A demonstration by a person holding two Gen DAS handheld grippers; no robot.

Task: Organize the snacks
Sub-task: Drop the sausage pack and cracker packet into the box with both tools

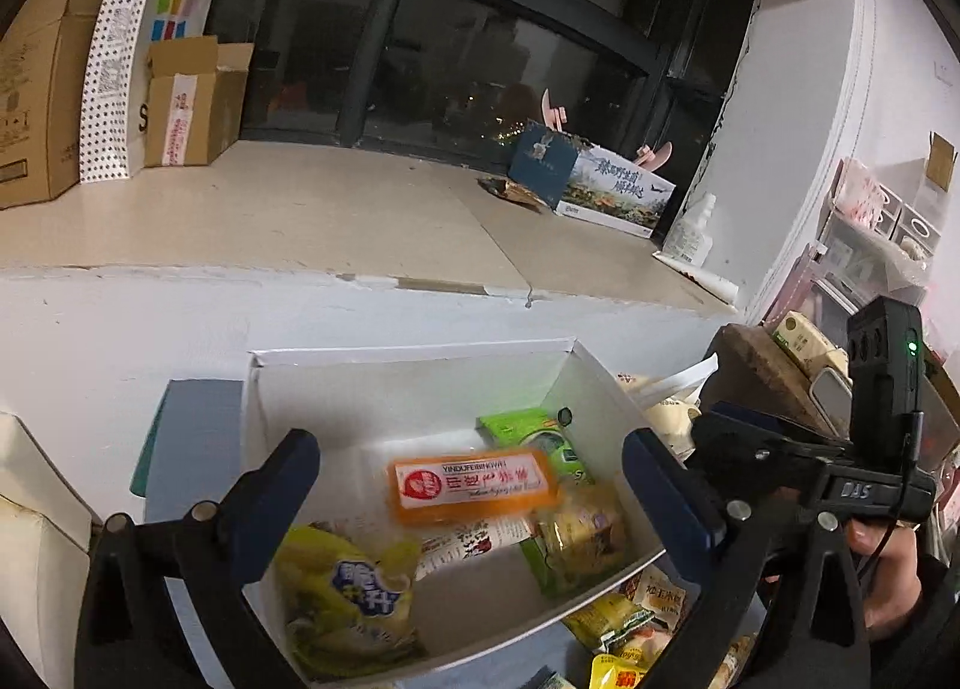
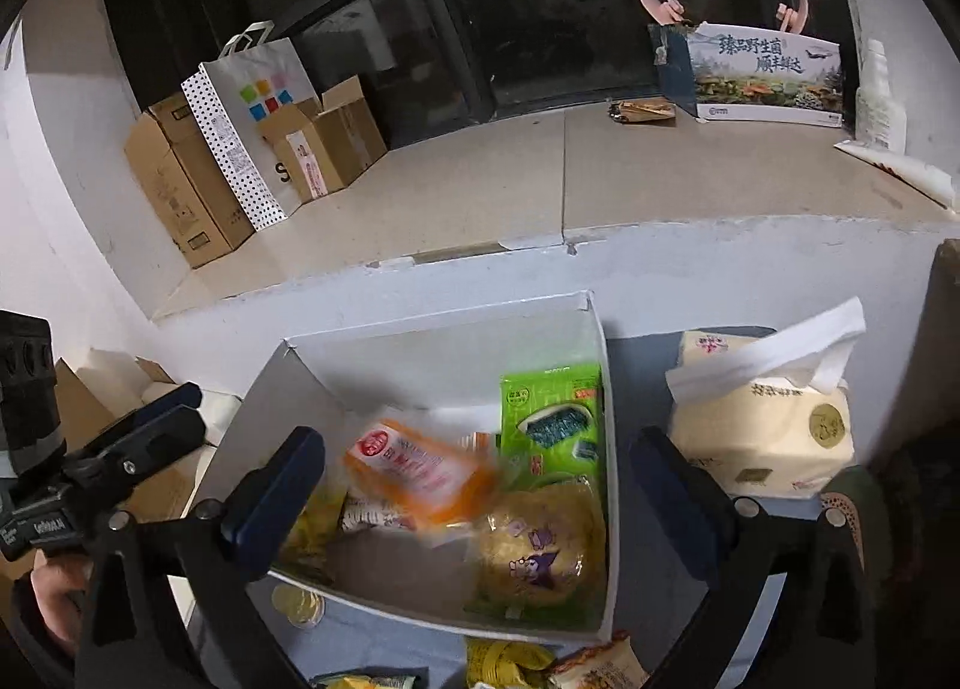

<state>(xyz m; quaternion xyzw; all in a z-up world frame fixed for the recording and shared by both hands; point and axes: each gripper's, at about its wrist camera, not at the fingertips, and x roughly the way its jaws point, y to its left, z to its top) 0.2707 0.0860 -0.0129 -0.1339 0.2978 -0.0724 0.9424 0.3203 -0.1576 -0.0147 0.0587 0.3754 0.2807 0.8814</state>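
Partway through, by my estimate. The white box (image 1: 414,383) already holds several snacks: a yellow bag (image 1: 345,587) at its near left corner, a green seaweed pack (image 2: 552,419) against the far right wall, a clear-wrapped yellowish pack with a purple cartoon figure (image 2: 540,545) at near right, and a red-and-white pack (image 1: 474,545) lying under the others. An orange packet (image 1: 474,485) sits over the middle of the box, motion-blurred in both views; whether it is resting on the pile or not yet settled cannot be told. Left tool (image 1: 468,485): fingers apart, nothing between them, poised over the box. Right tool (image 2: 474,485): fingers likewise spread and empty, over the same box. Remaining: loose packets (image 1: 624,617) lie on the blue worktop (image 2: 384,635) just outside the box's near edge, plus gold coins (image 2: 297,605) beside its near left corner. Tissue pack (image 2: 762,437) stands to the box's right, apart from the snacks.
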